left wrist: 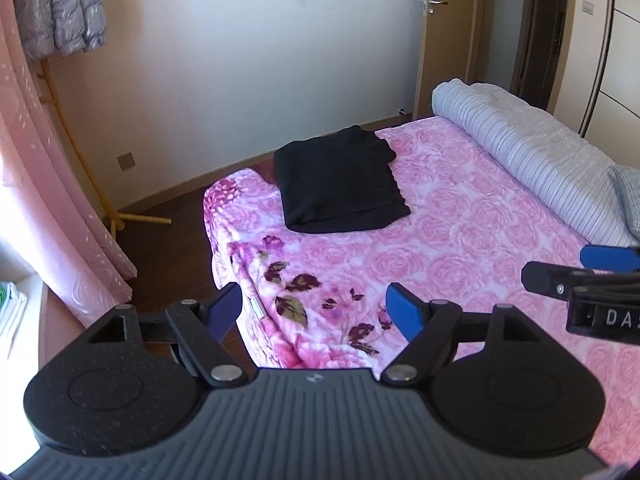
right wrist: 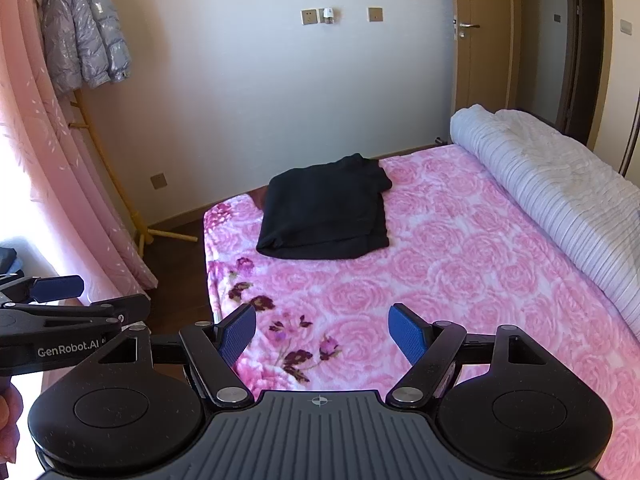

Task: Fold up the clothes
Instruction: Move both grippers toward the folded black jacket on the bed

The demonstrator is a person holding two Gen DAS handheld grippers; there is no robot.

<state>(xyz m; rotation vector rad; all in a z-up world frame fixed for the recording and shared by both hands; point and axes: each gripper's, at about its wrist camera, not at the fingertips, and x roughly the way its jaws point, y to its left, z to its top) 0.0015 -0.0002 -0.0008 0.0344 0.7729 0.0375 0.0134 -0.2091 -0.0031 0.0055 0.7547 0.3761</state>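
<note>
A: 2 hand-held grippers, both mine, both raised above the near part of the bed. How do they stand?

B: My left gripper has its 2 blue-padded fingers spread wide with nothing between them. My right gripper is likewise spread and empty. Each one shows at the edge of the other's view, side by side and apart.

A: Where is the garment?

B: 1 folded black fabric garment lies flat on the pink rose-patterned fleece blanket, near the far left corner of the bed, well apart from both grippers. Its edges look roughly squared; the far end is bunched.

A: What else lies on the blanket?

B: 1 rolled grey-and-white striped quilt runs along the right side of the bed, apart from the garment.

A: And beyond the bed?

B: 1 silver padded jacket hangs on a yellow wooden stand beside the pink curtain.
</note>
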